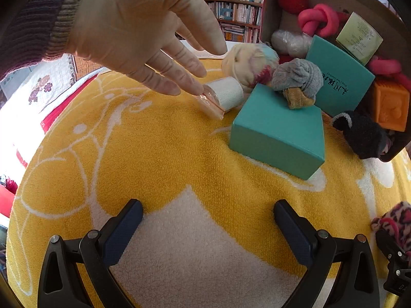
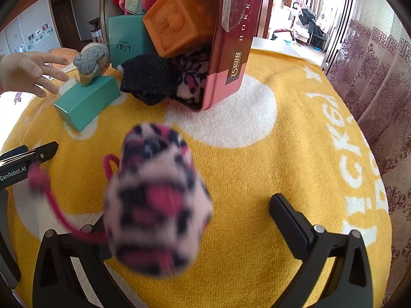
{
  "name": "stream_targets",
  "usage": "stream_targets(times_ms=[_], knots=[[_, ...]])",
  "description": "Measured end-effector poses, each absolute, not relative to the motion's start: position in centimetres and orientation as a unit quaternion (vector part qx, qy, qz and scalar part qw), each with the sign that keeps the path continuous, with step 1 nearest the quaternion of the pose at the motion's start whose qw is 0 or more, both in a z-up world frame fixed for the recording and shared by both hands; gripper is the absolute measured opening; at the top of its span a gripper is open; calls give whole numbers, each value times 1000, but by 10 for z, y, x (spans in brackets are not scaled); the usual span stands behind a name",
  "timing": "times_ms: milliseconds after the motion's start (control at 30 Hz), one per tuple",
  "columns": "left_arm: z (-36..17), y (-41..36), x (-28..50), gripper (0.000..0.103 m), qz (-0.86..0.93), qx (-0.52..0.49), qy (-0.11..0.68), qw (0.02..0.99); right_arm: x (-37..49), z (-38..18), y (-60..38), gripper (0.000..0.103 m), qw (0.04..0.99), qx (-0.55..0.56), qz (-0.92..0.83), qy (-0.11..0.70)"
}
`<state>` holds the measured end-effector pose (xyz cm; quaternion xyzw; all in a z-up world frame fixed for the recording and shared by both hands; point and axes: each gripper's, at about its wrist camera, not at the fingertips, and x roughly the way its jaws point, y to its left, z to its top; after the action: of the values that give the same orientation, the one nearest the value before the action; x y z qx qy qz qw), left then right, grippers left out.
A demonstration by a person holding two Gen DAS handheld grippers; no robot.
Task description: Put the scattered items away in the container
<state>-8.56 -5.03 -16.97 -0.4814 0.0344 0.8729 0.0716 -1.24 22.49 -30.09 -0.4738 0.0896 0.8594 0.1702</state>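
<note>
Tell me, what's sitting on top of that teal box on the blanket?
A grey rolled sock with a tan end rests on the teal box. What lies under the box is hidden.

Pink leopard-print sock, yellow-and-white towel

Bare yellow towel lay open in the frame's lower middle; a teal box and gloved hand blocked the upper part.

A yellow-and-white towel covers the counter. On it lie a teal box, a wrapped roll, and the tipped container.
</note>
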Motion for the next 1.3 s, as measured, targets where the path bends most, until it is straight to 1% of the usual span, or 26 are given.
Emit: stream_targets(times_ms=[1300], knots=[[-171,-51,-90,103,873,-481,34,71,-13,-305,226,103,170,-474,859,89]])
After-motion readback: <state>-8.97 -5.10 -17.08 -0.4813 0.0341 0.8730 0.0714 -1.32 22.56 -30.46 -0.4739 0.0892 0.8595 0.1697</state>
